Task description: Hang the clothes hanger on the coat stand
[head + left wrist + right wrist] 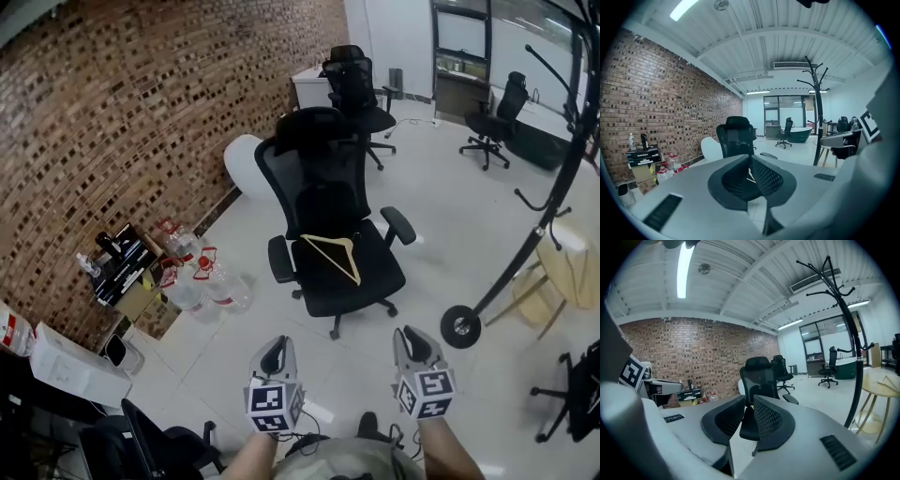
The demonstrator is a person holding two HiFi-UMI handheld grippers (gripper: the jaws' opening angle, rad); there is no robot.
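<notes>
Clothes hanger (330, 251) lies flat on the office chair (371, 274) seat, ahead of both grippers, untouched. Left gripper (275, 346): jaws together, empty. Right gripper (410, 336): jaws slightly apart, empty. Coat stand (854, 348) stands to the right gripper's right. Risks: the chair likely rolls or swivels if nudged, and the flat hanger could slip from a shallow pinch. Clear jugs (192, 281) left of the left gripper: contents unreadable.

Wooden clothes hanger (330, 251) lies flat on chair seat (377, 272); black coat stand (461, 326) upright nearby
</notes>
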